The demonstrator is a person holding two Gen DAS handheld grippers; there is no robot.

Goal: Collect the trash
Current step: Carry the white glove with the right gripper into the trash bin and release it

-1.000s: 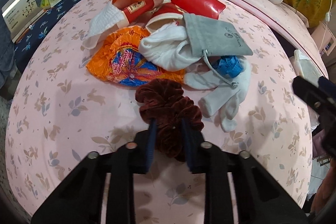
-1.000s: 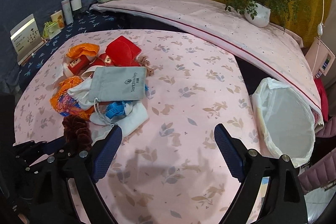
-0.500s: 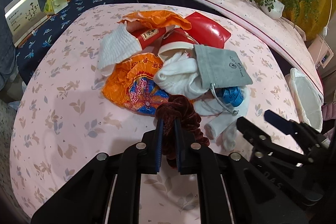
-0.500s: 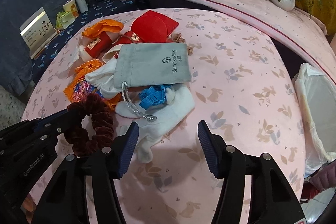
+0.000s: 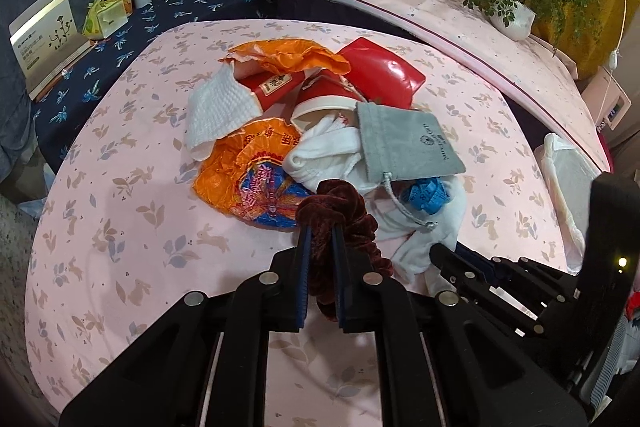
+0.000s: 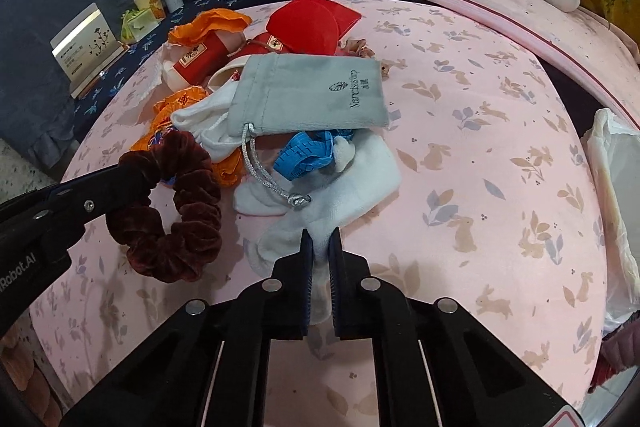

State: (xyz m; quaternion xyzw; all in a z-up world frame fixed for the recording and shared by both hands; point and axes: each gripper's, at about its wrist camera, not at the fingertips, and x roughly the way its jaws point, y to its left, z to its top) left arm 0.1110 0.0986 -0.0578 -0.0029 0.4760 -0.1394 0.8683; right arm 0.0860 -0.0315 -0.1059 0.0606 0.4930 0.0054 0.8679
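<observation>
Early days on this one. Nearly the whole pile is on the pink leaf-print worktop [image 6: 500, 131]: two orange wrappers, red paper cups, a red pouch, a white wipe, the grey drawstring pouch [image 6: 312, 95], a blue tape measure [image 6: 308, 153] and the white socks. The white bin bag [image 6: 616, 195] at the worktop's far right edge looks empty as far as can be seen, so nothing seems collected yet.

Both grabs are on, though. The left hand-held gripper [image 5: 320, 227] is pinched onto the dark red velvet scrunchie [image 5: 340, 219], and the right hand-held gripper [image 6: 320, 239] is closing on the near end of a white sock [image 6: 332, 195], with the fabric already squeezed between the pads.

The right wrist view shows the scrunchie dangling off the left fingers as a full loop, just clear of the cloth; the left view only gets a bunched lump. The left view shows the wipe and the big printed wrapper [image 5: 256, 179] properly, mostly hidden in the other one.
</observation>
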